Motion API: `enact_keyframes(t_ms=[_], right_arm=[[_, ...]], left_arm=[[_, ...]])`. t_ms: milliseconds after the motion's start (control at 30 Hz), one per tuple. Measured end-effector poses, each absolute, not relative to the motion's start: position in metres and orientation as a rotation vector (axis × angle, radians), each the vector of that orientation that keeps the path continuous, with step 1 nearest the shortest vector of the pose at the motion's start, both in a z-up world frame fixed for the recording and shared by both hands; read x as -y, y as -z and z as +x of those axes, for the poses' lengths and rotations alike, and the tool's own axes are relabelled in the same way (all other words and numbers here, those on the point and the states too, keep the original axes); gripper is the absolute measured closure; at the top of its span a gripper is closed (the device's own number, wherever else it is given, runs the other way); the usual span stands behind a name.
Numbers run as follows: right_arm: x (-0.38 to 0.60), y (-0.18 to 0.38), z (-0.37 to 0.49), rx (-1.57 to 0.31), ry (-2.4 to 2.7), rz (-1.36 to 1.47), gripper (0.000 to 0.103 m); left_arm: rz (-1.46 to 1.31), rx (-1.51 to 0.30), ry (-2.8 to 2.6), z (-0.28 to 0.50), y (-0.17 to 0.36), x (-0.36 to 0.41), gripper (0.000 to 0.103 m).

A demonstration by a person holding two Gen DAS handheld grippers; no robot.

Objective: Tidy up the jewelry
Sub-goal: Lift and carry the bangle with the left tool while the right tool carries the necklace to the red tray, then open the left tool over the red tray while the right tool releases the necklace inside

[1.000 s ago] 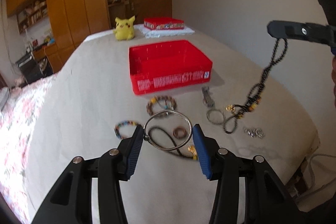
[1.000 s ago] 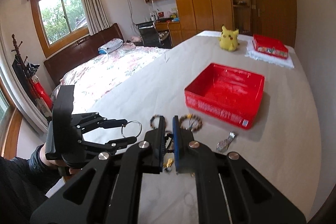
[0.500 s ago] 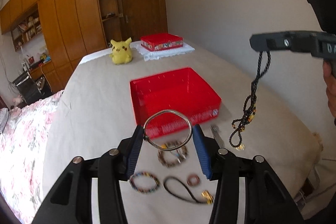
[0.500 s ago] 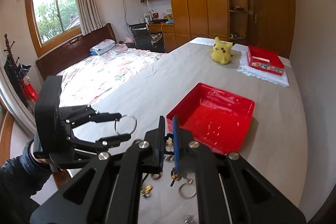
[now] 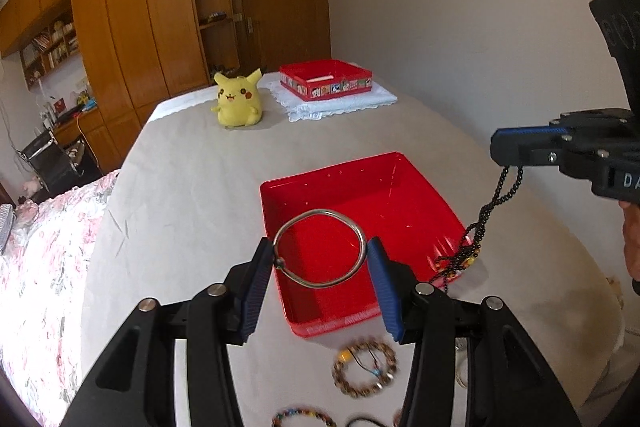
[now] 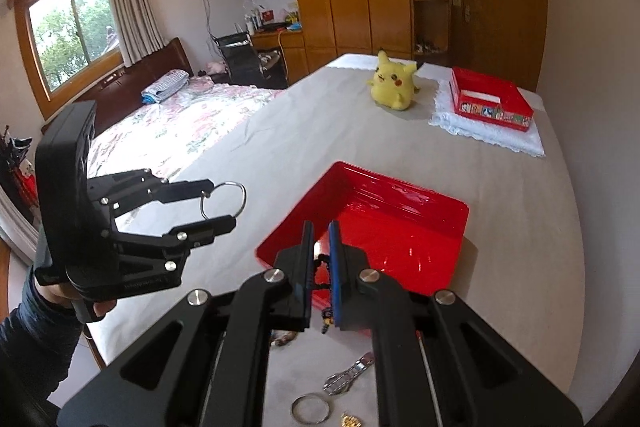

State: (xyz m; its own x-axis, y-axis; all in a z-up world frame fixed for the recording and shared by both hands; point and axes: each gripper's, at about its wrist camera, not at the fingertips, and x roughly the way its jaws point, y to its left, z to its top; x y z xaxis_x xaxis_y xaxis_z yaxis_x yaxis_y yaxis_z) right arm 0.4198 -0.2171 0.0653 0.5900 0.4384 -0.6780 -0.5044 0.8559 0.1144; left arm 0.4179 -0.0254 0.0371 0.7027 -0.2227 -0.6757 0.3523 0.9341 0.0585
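Grey-covered table beside a floral bed, wooden wardrobes behind. Landmark: red tray. Left of and above tray's near half: left tool, half wide, clamping silver bangle across its pads. Over tray's near right corner: right tool, pinched tight on black beaded necklace, strand dangling to tray's rim. Nearer than tray, on table: beaded bracelet, key ring. Far beyond tray: yellow plush, red box on white cloth.
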Motion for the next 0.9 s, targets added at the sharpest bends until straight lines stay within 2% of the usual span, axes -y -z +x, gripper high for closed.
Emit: enact_keyframes(t_ms=[567, 900], right_arm=[[0.223, -0.032, 0.504, -0.803, -0.504, -0.097, 0.098], [0.224, 0.024, 0.53, -0.891, -0.49, -0.102, 0.098]], left_arm=[[0.193, -0.775, 0.317, 0.498, -0.007, 0.032, 0.054], [0.191, -0.841, 0.334, 0.526, 0.04, 0.045, 0.054]])
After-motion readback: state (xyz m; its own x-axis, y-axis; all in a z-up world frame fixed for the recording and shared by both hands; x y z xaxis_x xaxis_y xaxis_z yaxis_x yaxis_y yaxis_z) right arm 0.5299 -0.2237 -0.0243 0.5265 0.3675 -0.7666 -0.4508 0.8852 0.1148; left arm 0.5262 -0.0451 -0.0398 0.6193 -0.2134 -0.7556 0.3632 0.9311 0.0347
